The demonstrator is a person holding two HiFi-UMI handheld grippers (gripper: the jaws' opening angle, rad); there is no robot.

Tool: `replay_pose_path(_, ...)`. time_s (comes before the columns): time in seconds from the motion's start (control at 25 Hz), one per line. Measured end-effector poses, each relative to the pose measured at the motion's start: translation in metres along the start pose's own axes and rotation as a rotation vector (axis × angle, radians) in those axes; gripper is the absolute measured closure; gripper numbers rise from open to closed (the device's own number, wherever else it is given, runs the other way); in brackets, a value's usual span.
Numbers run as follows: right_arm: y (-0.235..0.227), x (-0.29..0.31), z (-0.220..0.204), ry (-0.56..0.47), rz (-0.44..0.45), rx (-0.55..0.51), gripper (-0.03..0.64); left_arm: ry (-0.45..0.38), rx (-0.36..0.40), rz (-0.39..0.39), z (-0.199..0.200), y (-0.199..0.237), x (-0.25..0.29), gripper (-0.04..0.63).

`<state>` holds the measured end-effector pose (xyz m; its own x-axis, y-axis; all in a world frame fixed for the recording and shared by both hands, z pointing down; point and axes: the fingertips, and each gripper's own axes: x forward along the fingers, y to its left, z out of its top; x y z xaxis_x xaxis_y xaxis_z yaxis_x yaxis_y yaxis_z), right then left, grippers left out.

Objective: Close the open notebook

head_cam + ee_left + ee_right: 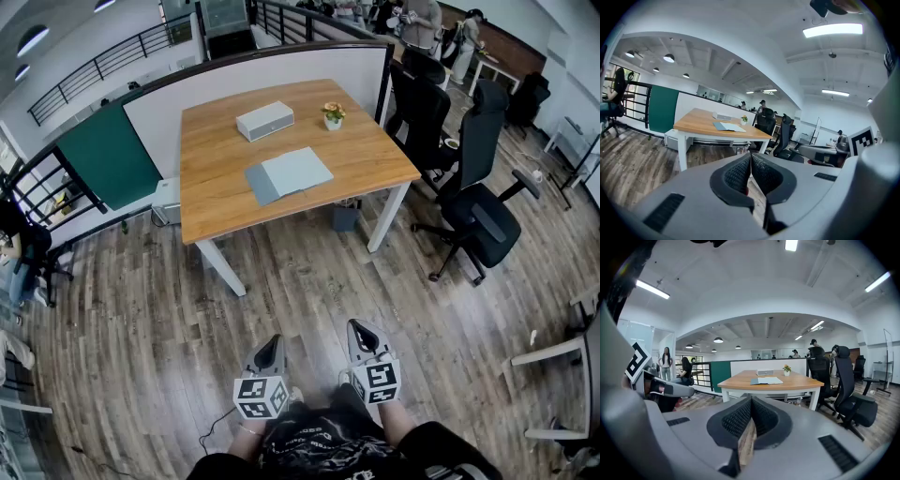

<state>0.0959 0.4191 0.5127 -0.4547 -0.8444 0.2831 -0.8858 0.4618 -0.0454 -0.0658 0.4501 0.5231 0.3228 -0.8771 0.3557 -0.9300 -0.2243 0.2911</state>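
An open notebook [289, 174] with grey-blue cover and pale pages lies flat near the front of a wooden table [216, 192]. It also shows far off in the left gripper view as the notebook [728, 126] and in the right gripper view as the notebook [767, 380]. Both grippers hang low over the floor, well short of the table. My left gripper [272, 343] is shut with nothing in it, its tips [750, 156] together. My right gripper [360, 327] is likewise shut and empty, its tips [751, 400] meeting.
A white box [264, 121] and a small potted flower [333, 115] stand at the table's far side. Black office chairs [473, 202] stand to the right. A white partition [281, 70] backs the table, and railings [47, 183] run along the left. People stand in the background.
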Motion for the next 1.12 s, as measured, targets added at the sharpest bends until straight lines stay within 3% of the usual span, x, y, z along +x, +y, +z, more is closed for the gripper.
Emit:
replay_pose_path(0.2, 0.026, -0.004, -0.002, 0.031, 0.003, -0.014, 0.611, -0.007, 0.013, 0.014, 0.005, 0.019, -0.02, 0.571)
replay_pose_path(0.56, 0.018, 0.007, 0.011, 0.005, 0.004, -0.036, 0.607, -0.011, 0.034, 0.007, 0.008, 0.021, -0.015, 0.569)
replay_pose_path(0.6, 0.017, 0.008, 0.012, 0.007, 0.018, -0.033, 0.591, -0.01, 0.032, -0.006, 0.007, 0.018, -0.012, 0.563)
replay_pose_path(0.64, 0.016, 0.009, 0.011, 0.01, 0.038, -0.03, 0.517, -0.009, 0.029, -0.025, 0.006, 0.013, -0.01, 0.527)
replay_pose_path(0.68, 0.016, 0.01, 0.012, 0.011, 0.057, -0.029, 0.427, -0.009, 0.026, -0.048, 0.005, 0.008, -0.007, 0.457)
replay_pose_path(0.76, 0.012, 0.01, 0.014, 0.006, 0.08, -0.036, 0.354, -0.015, 0.019, -0.081, 0.006, -0.001, -0.002, 0.314)
replay_pose_path(0.8, 0.008, 0.011, 0.014, 0.004, 0.086, -0.04, 0.326, -0.024, 0.015, -0.086, 0.008, -0.004, 0.001, 0.291)
replay_pose_path(1.12, -0.035, 0.019, 0.019, 0.007, 0.129, -0.057, 0.278, -0.047, 0.008, -0.053, 0.015, -0.031, 0.033, 0.271)
